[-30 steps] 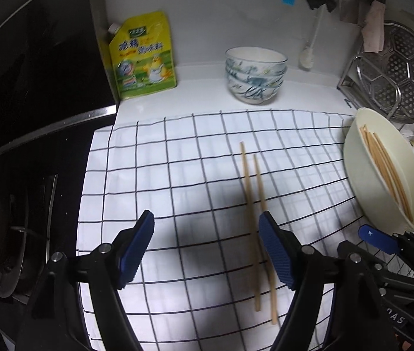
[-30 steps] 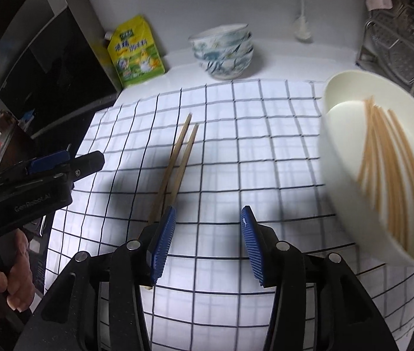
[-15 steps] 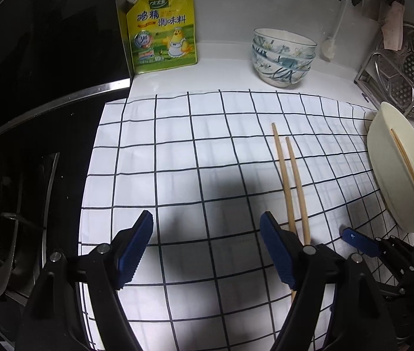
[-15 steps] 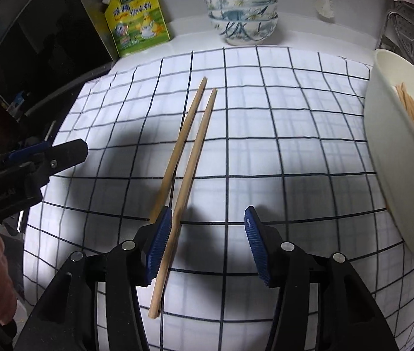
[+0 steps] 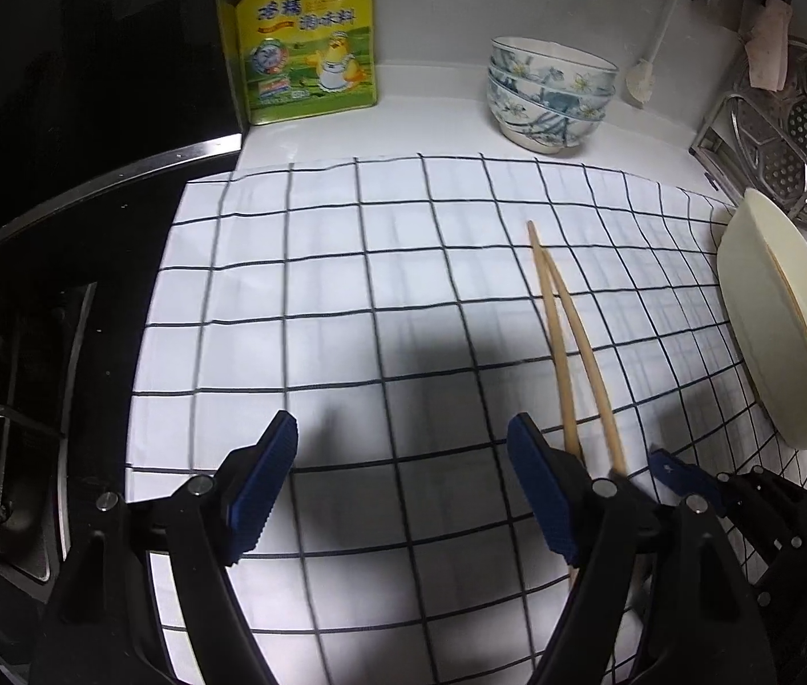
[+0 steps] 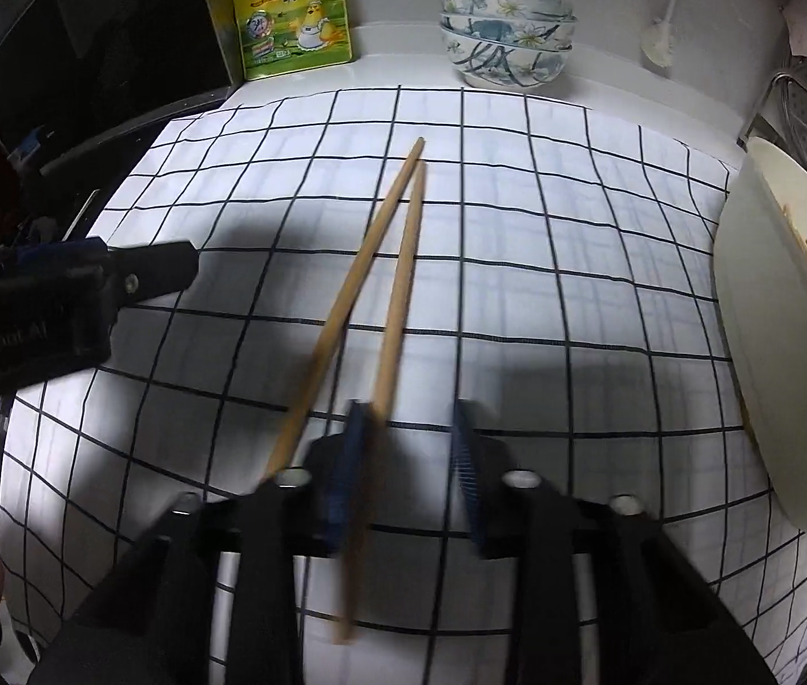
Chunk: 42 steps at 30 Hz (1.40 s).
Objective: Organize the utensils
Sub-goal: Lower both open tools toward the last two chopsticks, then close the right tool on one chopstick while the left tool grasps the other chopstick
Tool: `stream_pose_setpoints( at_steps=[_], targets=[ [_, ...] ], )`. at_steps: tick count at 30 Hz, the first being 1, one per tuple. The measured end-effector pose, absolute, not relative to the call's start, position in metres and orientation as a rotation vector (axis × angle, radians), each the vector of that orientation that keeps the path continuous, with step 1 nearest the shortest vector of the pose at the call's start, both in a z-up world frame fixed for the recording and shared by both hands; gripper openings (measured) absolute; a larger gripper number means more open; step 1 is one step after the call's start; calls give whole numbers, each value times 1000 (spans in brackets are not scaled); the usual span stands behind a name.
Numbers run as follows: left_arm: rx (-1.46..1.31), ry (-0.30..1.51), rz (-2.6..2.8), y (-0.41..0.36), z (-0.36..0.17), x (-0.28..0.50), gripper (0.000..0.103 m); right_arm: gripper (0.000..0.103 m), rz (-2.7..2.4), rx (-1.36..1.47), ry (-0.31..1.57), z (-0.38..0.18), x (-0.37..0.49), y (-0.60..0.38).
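You're in the pick-up step: the right gripper (image 6: 406, 479) is low over the checked cloth (image 6: 517, 228), right at the near ends of the two chopsticks (image 6: 398, 279) lying loose in the middle of the right wrist frame. Its jaws have just been closing and now stand narrow, but they're motion-blurred, and only the right-hand stick runs into the gap, against the left pad. The left-hand stick passes outside that finger. The pads don't look pressed on the wood yet, so count nothing as held.

The sticks touch at their far tips and splay apart towards you, flat on the cloth. Over on the right edge of the frame sits the cream bowl (image 6: 774, 308), tilted, with more chopsticks inside — that looks like where these two belong.

Your left gripper (image 5: 403, 468) hangs wide apart over bare cloth at the lower centre of its view, holding nothing, the pair (image 5: 566, 342) just to the right of its right finger.

Next move, as I judge it: either gather both sticks between the right pads or settle for the one. Squeeze until it's pinched, then lift clear before swinging right to the bowl. A thin round stick may roll or pivot out, so go steady.
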<state>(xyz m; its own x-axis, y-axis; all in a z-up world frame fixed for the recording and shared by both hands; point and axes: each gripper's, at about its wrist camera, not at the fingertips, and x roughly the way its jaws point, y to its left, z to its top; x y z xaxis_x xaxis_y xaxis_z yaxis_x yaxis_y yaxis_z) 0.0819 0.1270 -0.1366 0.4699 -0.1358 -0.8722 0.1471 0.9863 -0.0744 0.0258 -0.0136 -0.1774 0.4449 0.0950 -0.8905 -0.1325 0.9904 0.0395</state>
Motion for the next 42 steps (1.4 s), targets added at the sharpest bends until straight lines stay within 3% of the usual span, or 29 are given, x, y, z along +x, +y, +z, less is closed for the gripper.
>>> stream_pose_setpoints(
  at_steps=[1,2,19,26,31,35,36,37,38,39,41,42],
  targets=[
    [14,1069,-180,124,-138,82,76,8,139,-31,1102,-177,26,-17],
    [16,1069,-188,120,-139,81,76,7,137,-21,1105,-177,27,-21],
    [99,1048,-228,66,-158,89,78,7,83,88,1098,-177,26,-90],
    [125,1052,-209,62,-166,93,78,34,87,81,1086,-175,26,-90],
    [122,1065,-202,61,-171,96,77,34,65,23,1084,-179,29,-84],
    [133,1053,-212,55,-169,94,62,32,61,-9,1077,-180,28,-82],
    [133,1053,-217,54,-168,93,53,29,61,-9,1075,-181,27,-82],
    [136,1051,-223,52,-167,93,47,17,57,-13,1072,-180,27,-83],
    [140,1050,-232,49,-166,92,35,9,56,-15,1072,-180,27,-83],
    [144,1052,-240,47,-166,92,22,7,56,-16,1073,-180,27,-84],
    [145,1061,-255,42,-165,90,8,7,61,-12,1074,-180,27,-86],
    [145,1066,-256,42,-165,90,7,7,63,-7,1076,-180,28,-87]
  ],
)
